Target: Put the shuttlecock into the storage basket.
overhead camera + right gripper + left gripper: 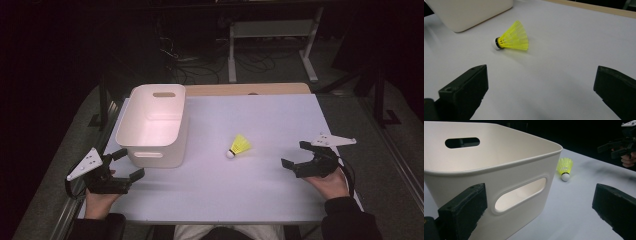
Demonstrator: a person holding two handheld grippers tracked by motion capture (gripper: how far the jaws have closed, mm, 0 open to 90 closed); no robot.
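A yellow shuttlecock [238,146] with a white cork tip lies on its side near the middle of the white table [260,190]. A white plastic bin [152,125] with handle slots stands empty at the left. My left gripper [126,165] rests open at the front left, just before the bin's near wall [519,192]. My right gripper [295,154] is open at the right, a short way from the shuttlecock [512,38], jaws pointing toward it with nothing between them. The shuttlecock [564,167] also lies past the bin's corner.
The table's wooden back edge [250,89] lies behind the white top. White desk legs [310,55] and cables stand on the dark floor beyond. A metal rail [395,150] runs along the right side. In the left gripper view the right gripper [617,146] is far off.
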